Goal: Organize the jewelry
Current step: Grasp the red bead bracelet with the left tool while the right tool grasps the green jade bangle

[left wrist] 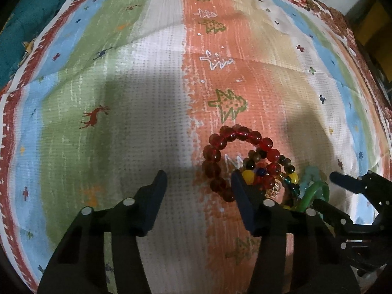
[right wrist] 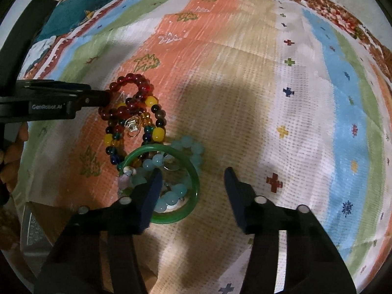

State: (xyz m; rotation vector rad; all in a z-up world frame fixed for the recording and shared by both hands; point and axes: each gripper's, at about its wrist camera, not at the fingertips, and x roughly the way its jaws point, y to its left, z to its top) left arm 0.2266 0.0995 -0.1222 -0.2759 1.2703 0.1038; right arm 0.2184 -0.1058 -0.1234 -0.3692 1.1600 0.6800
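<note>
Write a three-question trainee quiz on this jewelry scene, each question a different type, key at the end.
1. True or false: the green bangle lies apart from the pale blue bead bracelet.
2. Multiple choice: the left gripper has one finger beside which item? A) red bead bracelet B) green bangle C) pale blue bead bracelet
3. Fill in: the jaws of the right gripper are ____.

Key: 1. False, part of the blue beads lies inside the ring. 2. A. 3. Open, holding nothing; its left finger is over the bangle.
</note>
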